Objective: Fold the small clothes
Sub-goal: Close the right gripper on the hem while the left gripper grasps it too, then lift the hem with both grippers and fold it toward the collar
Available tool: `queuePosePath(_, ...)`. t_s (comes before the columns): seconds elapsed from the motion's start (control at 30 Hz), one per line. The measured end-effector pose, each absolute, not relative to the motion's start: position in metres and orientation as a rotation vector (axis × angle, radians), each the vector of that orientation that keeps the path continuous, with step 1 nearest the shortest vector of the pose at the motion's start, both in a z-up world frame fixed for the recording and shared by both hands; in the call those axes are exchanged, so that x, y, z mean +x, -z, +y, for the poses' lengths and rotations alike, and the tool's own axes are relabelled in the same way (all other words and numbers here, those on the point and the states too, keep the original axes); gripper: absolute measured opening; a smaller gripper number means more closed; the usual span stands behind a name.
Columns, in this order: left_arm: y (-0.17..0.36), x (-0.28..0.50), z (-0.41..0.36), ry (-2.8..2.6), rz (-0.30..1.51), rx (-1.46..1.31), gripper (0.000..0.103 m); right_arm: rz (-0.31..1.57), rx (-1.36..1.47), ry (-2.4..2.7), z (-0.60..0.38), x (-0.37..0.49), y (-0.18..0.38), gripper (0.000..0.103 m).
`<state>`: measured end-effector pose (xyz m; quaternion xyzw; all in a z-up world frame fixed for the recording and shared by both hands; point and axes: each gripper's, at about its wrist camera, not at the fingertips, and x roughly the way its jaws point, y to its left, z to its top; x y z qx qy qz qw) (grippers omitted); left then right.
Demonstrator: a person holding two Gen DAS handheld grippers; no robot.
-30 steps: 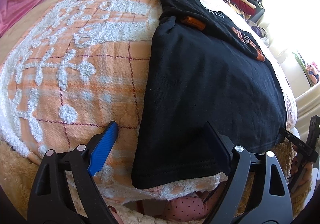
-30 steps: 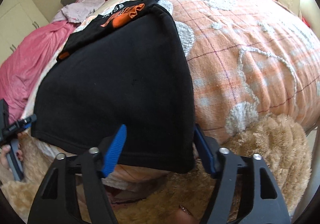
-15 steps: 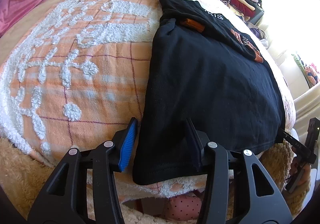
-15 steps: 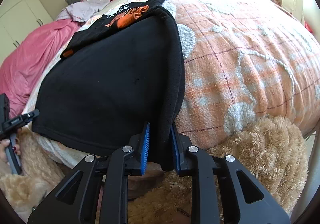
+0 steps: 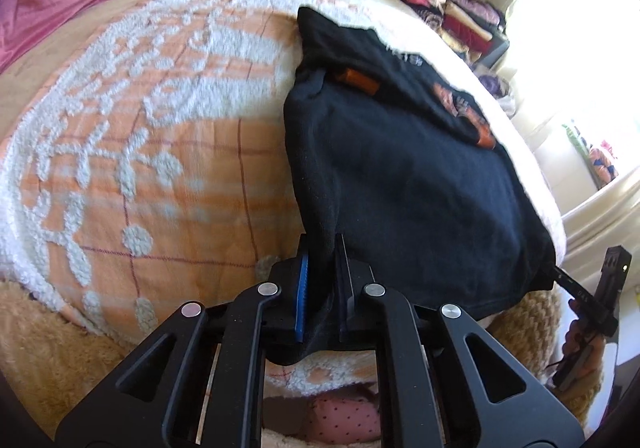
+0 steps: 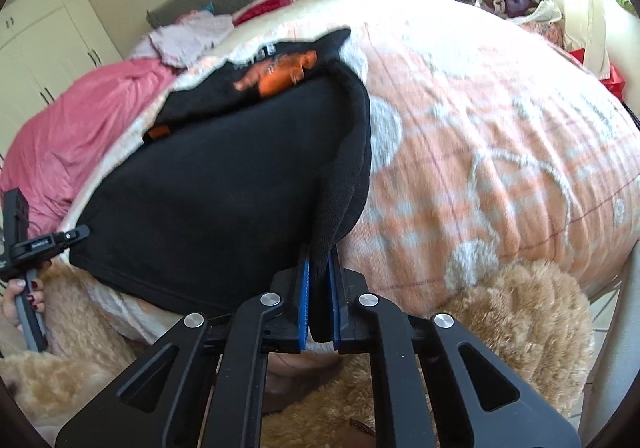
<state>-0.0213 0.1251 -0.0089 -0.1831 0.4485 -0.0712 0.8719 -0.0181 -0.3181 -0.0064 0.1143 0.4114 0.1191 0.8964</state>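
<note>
The left gripper [image 5: 322, 268] pinches the near corner of the black shirt [image 5: 408, 184] on the orange blanket [image 5: 160, 152], while the right gripper [image 5: 560, 276] holds the other corner.

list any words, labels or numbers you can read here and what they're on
None can be read for sure.
black shirt: white lettering near the collar, too blurred to read.
black shirt: orange print, no clear letters.
left gripper: small white marking on its side, too small to read.

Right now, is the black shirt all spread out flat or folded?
Partly folded: the black shirt has one layer lying over its orange print.
</note>
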Motion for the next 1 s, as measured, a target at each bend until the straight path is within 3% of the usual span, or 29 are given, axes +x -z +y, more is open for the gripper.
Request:
queuePosePath(0.37, -0.027, -0.015, 0.141, 0.116, 0.827, -0.4, 0.0, 0.66, 0.283, -0.238, -0.323, -0.009, -0.046, 0.007)
queuePosePath(0.6, -0.02, -0.009, 0.138, 0.12, 0.881, -0.373, 0.001, 0.653, 0.299, -0.232, -0.323, 0.001, -0.051, 0.007)
queuePosePath(0.67, -0.011, -0.009, 0.137, 0.138, 0.921, -0.381, 0.022, 0.655, 0.306, -0.232, -0.325, 0.0, -0.049, 0.007)
queuePosePath(0.73, -0.002, -0.011, 0.135, 0.143, 0.965, -0.368, 0.034, 0.664, 0.303, -0.223, -0.326, -0.001, -0.045, 0.007)
queuePosePath(1.0, 0.038, -0.012, 0.116, 0.155, 1.109, -0.289, 0.04, 0.729, 0.329, -0.191, -0.333, -0.01, -0.016, 0.007)
